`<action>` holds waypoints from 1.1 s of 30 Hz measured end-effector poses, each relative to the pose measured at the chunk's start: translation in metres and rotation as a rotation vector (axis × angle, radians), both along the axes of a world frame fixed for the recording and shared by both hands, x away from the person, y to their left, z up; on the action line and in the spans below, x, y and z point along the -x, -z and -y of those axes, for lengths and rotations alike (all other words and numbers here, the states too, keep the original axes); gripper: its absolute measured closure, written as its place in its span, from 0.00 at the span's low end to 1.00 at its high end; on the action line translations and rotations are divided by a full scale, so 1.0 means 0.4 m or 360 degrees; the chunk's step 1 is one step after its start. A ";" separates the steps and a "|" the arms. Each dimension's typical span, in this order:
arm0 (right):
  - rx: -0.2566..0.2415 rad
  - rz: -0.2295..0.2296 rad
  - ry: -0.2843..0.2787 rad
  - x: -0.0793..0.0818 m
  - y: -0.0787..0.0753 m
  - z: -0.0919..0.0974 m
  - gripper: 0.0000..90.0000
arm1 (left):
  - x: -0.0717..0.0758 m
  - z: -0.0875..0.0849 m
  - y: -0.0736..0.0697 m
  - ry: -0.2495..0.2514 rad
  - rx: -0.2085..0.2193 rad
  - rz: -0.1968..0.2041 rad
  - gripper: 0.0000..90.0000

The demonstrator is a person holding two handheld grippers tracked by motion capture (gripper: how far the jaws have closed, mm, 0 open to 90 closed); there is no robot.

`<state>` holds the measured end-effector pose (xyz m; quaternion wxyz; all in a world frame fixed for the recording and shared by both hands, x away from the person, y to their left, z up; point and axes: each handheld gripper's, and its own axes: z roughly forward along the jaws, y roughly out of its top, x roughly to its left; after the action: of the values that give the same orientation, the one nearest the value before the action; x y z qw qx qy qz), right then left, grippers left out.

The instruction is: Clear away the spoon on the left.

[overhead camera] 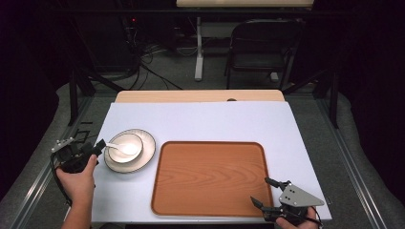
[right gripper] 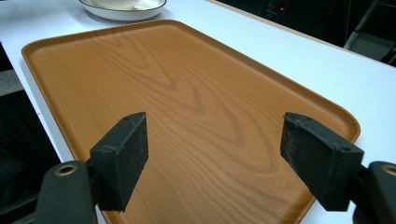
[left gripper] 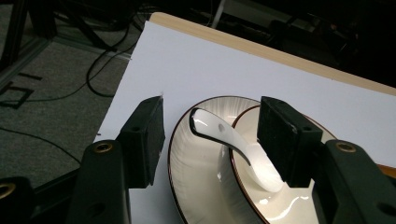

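Observation:
A white plate (overhead camera: 146,153) with a dark rim lies on the table's left side. On it stands a small white bowl (overhead camera: 124,147) holding a white ceramic spoon (overhead camera: 120,147), whose handle points left. My left gripper (overhead camera: 99,146) hovers open at the plate's left edge. In the left gripper view its jaws straddle the spoon (left gripper: 231,145), above the plate (left gripper: 196,177) and bowl (left gripper: 285,207). A wooden tray (overhead camera: 210,176) lies empty in the middle. My right gripper (overhead camera: 263,191) is open over the tray's near right corner, its jaws wide apart above the tray (right gripper: 187,98).
A white sheet (overhead camera: 200,119) covers the wooden table (overhead camera: 200,95). Beyond the far edge stand a dark chair (overhead camera: 262,47), a table leg (overhead camera: 198,47) and loose cables on the floor. Metal frame rails run along both sides.

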<state>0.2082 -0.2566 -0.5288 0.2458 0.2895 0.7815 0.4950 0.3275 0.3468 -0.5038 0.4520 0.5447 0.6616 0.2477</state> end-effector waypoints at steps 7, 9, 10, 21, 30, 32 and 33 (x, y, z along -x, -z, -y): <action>0.0000 -0.0002 -0.0001 0.000 0.000 0.000 0.25 | -0.011 -0.009 0.020 0.0001 0.0068 -0.0035 0.46; -0.0002 -0.0008 0.0001 0.000 0.000 0.000 0.25 | -0.019 -0.008 0.030 0.0005 0.0112 -0.0041 0.46; -0.0001 -0.0009 0.0000 0.000 0.000 0.000 0.25 | -0.022 -0.008 0.033 0.0004 0.0123 -0.0042 0.46; -0.0002 -0.0010 -0.0002 -0.001 0.000 0.000 0.25 | -0.053 0.015 0.065 0.0052 0.0211 -0.0046 0.57; 0.0000 -0.0010 -0.0004 -0.001 0.000 0.000 0.25 | -0.057 0.031 0.076 0.0067 0.0234 -0.0025 0.70; 0.0000 -0.0009 -0.0004 -0.001 0.000 0.000 0.25 | -0.057 0.032 0.077 0.0061 0.0236 -0.0016 0.73; 0.0000 -0.0009 -0.0004 -0.001 0.000 0.000 0.25 | -0.057 0.030 0.080 0.0074 0.0237 -0.0003 0.73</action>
<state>0.2086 -0.2566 -0.5289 0.2428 0.2899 0.7826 0.4945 0.3502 0.3348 -0.5359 0.4964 0.5249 0.6658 0.1866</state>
